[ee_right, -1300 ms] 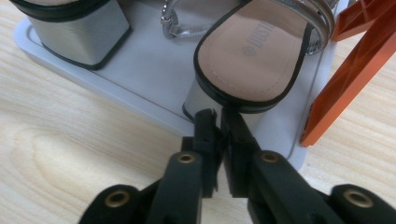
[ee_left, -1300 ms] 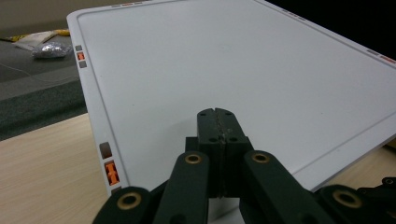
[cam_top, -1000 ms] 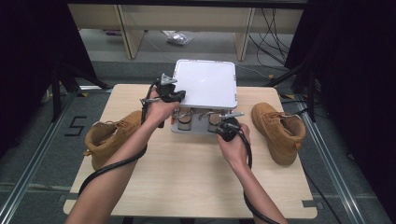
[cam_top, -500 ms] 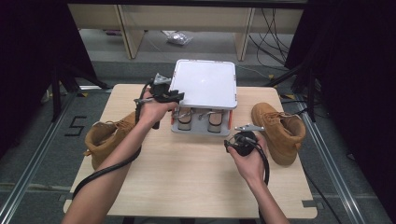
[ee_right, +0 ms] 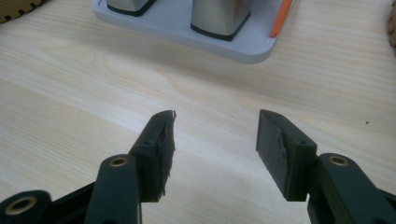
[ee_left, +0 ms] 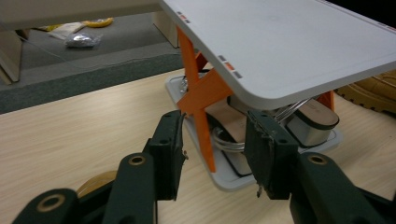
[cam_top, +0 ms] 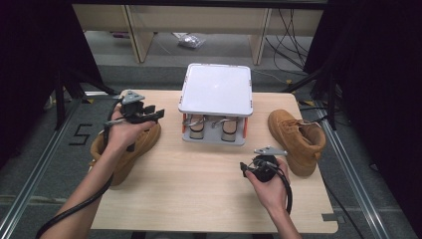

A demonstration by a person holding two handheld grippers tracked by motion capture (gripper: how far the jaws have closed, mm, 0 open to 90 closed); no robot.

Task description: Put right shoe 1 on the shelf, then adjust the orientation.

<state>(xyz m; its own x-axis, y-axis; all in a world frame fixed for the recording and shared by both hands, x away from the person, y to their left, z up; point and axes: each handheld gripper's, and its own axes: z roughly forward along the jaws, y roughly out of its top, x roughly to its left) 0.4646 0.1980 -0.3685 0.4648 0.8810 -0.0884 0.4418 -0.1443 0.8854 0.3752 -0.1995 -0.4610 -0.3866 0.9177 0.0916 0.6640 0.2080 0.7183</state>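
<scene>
A pale wooden tabletop (cam_top: 199,184) stands on a grey floor, with dark curtains to both sides and light wooden furniture legs and cables behind it. At the far middle of the tabletop sits a grey stand (cam_top: 215,107): a flat white-grey top plate (ee_left: 289,51) carried on orange struts (ee_left: 201,93) above a grey base tray (ee_right: 187,28). Two metal-and-tan shoe-shaped inserts (cam_top: 213,127) stand side by side on that tray under the plate.

The left hand-held gripper (cam_top: 158,113) hovers just left of the stand, over a tan boot (cam_top: 127,152) that lies at the left side of the tabletop. In the left gripper view its black jaws point at the stand's near corner; they are spread apart with nothing between them, having just been opening. They touch neither the plate nor the struts.

The right hand-held gripper (cam_top: 244,168) is held low over the bare wood in front of the stand, clear of it. In the right gripper view (ee_right: 215,140) its jaws stand apart over the wood grain with nothing between them, and they too have just been opening. The base tray's front edge lies beyond the jaw tips.

A second tan boot (cam_top: 297,139) rests on the right side of the tabletop, just right of the right hand-held gripper and apart from the stand.
</scene>
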